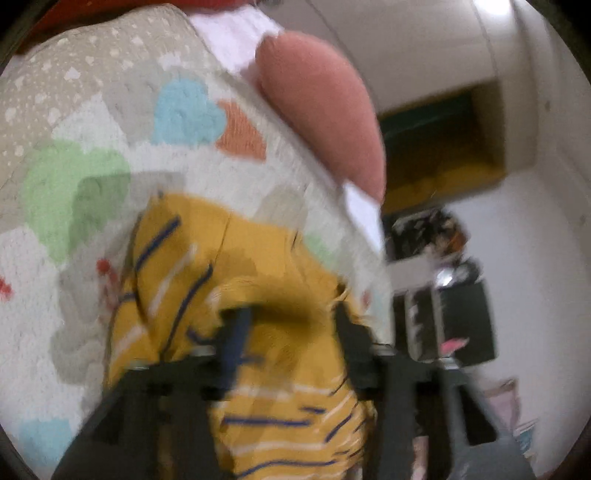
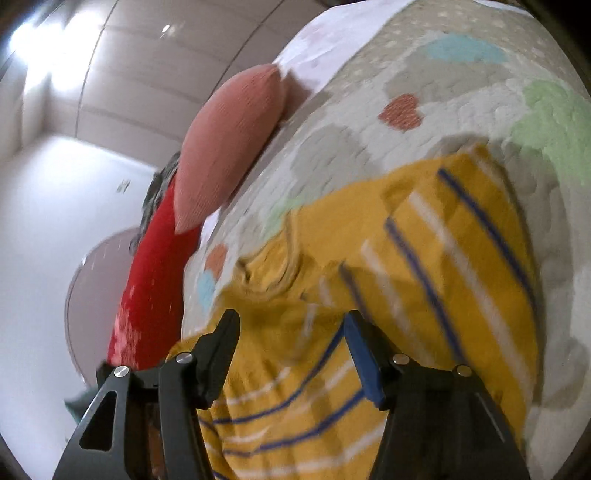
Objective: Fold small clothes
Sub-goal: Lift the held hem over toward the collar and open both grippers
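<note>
The garment [image 2: 424, 258] lies on the quilt [image 2: 369, 122], cushion [image 2: 225, 147] behind.

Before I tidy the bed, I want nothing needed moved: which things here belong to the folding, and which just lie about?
Folding:
yellow striped shirt
left gripper
right gripper
quilt, the surface it lies on

Lying about:
pink cushion
red cloth
white sheet
</note>
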A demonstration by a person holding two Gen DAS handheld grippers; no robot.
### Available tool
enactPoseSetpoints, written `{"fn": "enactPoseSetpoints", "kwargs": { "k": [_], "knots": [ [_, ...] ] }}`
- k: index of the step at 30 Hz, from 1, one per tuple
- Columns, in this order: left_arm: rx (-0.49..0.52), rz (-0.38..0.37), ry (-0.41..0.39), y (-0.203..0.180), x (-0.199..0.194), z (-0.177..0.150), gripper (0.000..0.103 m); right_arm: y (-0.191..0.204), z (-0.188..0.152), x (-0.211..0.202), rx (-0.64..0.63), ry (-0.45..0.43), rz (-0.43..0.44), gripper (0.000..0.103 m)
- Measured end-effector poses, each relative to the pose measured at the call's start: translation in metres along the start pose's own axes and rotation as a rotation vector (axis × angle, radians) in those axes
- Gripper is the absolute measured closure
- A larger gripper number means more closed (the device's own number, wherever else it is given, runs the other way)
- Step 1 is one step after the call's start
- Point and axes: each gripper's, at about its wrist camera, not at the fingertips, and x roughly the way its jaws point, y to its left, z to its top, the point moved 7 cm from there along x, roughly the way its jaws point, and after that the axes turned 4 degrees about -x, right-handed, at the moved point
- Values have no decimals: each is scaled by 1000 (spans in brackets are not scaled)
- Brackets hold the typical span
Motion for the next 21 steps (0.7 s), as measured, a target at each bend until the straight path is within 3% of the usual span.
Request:
{"fn": "enactPoseSetpoints", "kwargs": {
  "k": [1, 4, 7, 10, 13, 15, 17, 18, 20, 21],
  "knots": [
    [-8, -4, -26, 1, -5, 6, 38, -5, 8, 0, 16, -17, -15, 37],
    [-38, -20, -73, 3, -20, 22, 31, -14, 24, -3, 28, -55, -61, 33],
    [46, 75, -86, 0, -30, 22, 30, -9, 28, -15, -10, -67, -84, 29],
    [174, 176, -55, -4, -35, 6, 29, 8, 16, -34, -151, -65, -150, 27],
    [339, 298, -23, -10, -40, -25, 29, 31, -12, -47, -369, -40, -254, 27],
    [436, 304, -25, -18, -46, -49, 29, 48, -34, -53, -503, -39, -304, 29],
    [483, 269, 3, -24, -42, -69, 29, 62, -57, -57, -588, -44, -278, 32],
    [490, 263, 33, -25, -33, -74, 29, 70, -69, -52, -604, -13, -224, 32],
    [474, 317, 64, -16, -15, -72, 29, 76, -81, -31, -591, 60, -159, 33],
    [437, 362, 66, -6, -5, -62, 29, 73, -83, -21, -590, 86, -169, 33]
  ]
}}
